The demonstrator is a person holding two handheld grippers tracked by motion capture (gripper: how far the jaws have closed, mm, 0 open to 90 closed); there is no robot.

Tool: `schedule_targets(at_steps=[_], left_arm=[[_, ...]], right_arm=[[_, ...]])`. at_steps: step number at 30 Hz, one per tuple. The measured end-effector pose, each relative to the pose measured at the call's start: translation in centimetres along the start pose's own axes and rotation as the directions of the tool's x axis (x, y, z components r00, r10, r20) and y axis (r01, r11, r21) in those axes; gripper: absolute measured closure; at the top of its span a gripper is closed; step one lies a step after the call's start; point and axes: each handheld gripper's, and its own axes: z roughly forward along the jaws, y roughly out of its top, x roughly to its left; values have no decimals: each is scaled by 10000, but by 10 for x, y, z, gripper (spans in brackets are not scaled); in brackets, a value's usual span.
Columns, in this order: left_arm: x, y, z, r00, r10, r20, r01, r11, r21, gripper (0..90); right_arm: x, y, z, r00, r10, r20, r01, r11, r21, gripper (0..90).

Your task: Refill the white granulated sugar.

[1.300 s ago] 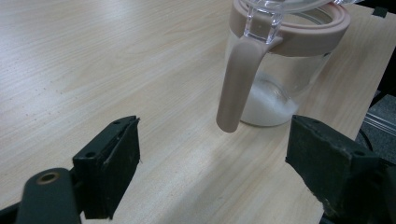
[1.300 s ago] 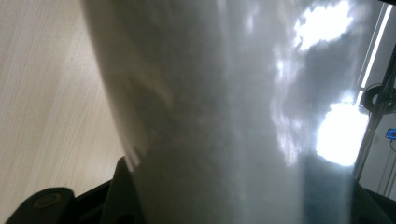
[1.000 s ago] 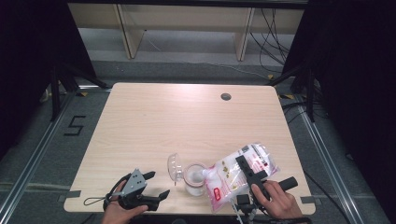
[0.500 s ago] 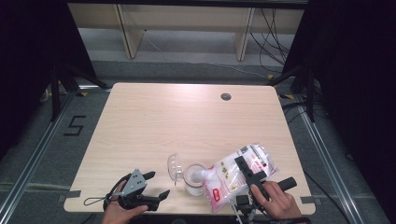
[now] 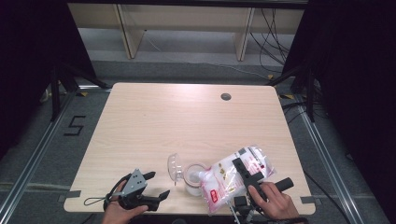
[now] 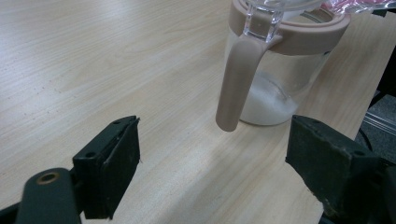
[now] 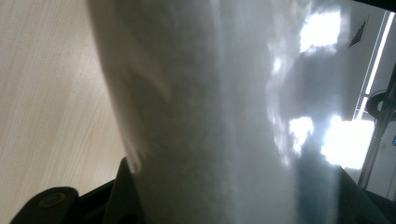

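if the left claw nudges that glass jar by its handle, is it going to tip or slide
Probably slide. The jar sits on a broad flat base on the smooth wooden table and holds just a little white powder, so it looks light. A high push at the handle might rock it, and the bag overhead could spill.

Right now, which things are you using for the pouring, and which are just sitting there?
In use:
- clear plastic bag of white powder with red print, clamped in the right tongs
- clear glass jar with beige rim and handle, a little white powder inside
- clear flip-up lid

Just there:
- left tongs, open, holding nothing
- light wooden table
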Motion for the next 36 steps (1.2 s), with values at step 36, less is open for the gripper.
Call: schedule_targets(at_steps=[36], left_arm=[[-2,0,2,10000,-41,44,41,10000,2,170]], right_arm=[[-2,-3,0,9995,-301,42,301,9995,3,582]])
